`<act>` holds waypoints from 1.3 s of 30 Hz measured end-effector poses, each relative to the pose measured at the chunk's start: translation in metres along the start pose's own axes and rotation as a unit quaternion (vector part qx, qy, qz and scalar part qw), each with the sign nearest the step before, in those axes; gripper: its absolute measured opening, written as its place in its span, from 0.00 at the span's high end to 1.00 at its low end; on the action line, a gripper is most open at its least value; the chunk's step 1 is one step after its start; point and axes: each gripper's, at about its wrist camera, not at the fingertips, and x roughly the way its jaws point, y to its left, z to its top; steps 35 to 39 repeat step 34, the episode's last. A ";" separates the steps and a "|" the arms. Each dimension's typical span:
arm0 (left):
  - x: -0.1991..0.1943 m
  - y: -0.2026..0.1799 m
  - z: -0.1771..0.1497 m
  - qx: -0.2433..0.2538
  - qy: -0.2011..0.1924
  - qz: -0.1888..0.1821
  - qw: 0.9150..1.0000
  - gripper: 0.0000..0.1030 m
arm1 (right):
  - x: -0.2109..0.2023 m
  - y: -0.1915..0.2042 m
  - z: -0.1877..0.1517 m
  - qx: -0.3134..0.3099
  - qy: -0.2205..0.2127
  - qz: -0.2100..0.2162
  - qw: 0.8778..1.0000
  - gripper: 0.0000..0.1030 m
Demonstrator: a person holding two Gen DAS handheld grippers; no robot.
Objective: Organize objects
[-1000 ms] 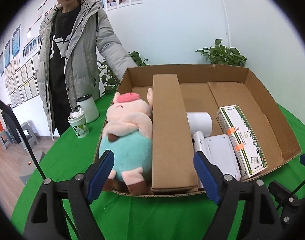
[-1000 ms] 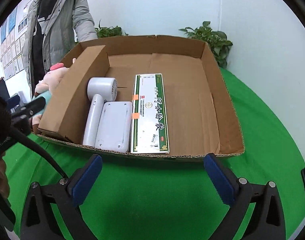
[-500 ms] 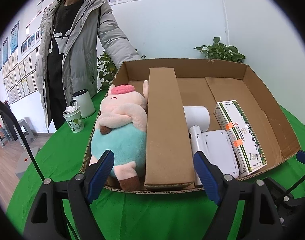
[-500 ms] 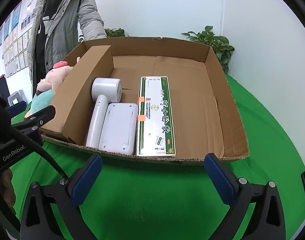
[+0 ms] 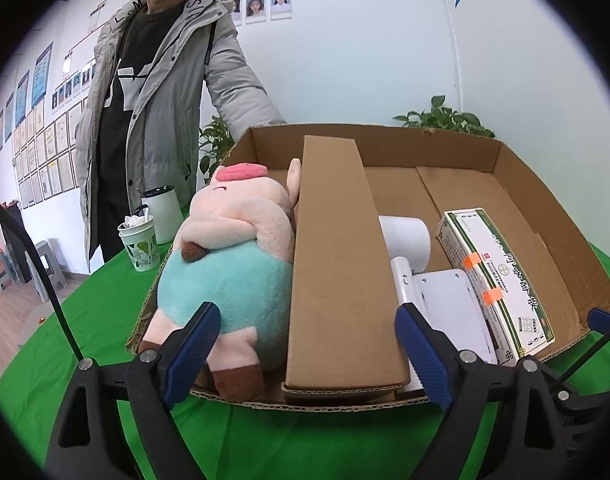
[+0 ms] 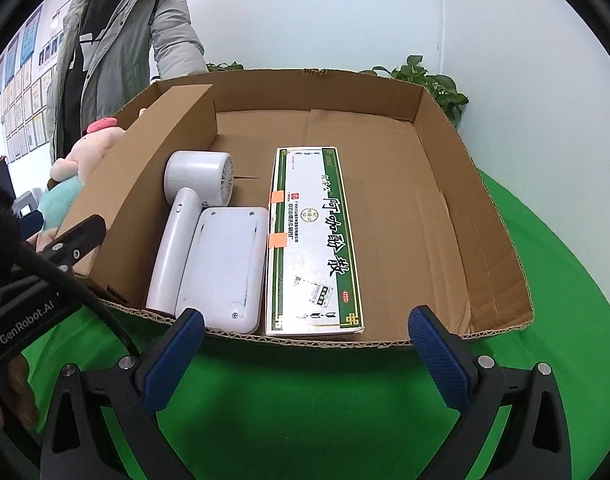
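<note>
tray (image 6: 481, 216): matt corrugated cardboard
pig toy (image 5: 233, 256): soft plush cloth
hair dryer (image 6: 185, 224): smooth white plastic
table cover (image 6: 305, 408): green cloth

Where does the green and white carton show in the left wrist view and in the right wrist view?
Left wrist view: the green and white carton lies at lower right, in the cardboard tray.
Right wrist view: the carton lies at centre.
Shared landmark: the white hair dryer, left of the carton in both.
</note>
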 end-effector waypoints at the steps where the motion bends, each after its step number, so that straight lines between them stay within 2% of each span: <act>1: -0.001 0.001 0.001 0.000 0.000 -0.002 1.000 0.13 | 0.000 0.000 -0.002 0.000 -0.007 0.000 1.000 0.00; 3: -0.001 0.004 0.003 0.001 0.003 -0.004 1.000 0.08 | 0.000 0.000 -0.003 0.000 -0.012 0.000 1.000 0.00; 4: 0.001 0.003 0.004 0.001 0.010 -0.001 1.000 0.00 | 0.001 0.000 -0.003 0.001 -0.011 0.000 1.000 0.00; 8: 0.014 0.004 0.007 -0.004 0.046 0.015 0.999 0.00 | 0.003 0.002 -0.002 0.001 -0.011 0.000 1.000 0.00; 21: 0.010 0.000 0.004 -0.001 0.018 0.011 1.000 0.00 | 0.005 0.002 -0.001 0.003 -0.012 0.001 1.000 0.00; 26: 0.006 -0.006 0.002 0.012 0.003 0.014 1.000 0.00 | 0.010 -0.002 -0.001 0.011 -0.003 0.018 1.000 0.00; 29: 0.006 -0.009 0.001 0.017 0.001 0.014 1.000 0.00 | 0.019 -0.004 -0.001 0.018 0.014 0.011 1.000 0.00; 33: 0.007 -0.009 0.000 0.011 0.002 0.018 1.000 0.00 | 0.017 -0.001 -0.003 0.013 0.000 -0.006 1.000 0.00; 39: 0.007 -0.010 0.000 0.011 0.002 0.017 1.000 0.00 | 0.016 -0.001 -0.003 0.014 -0.004 -0.006 1.000 0.00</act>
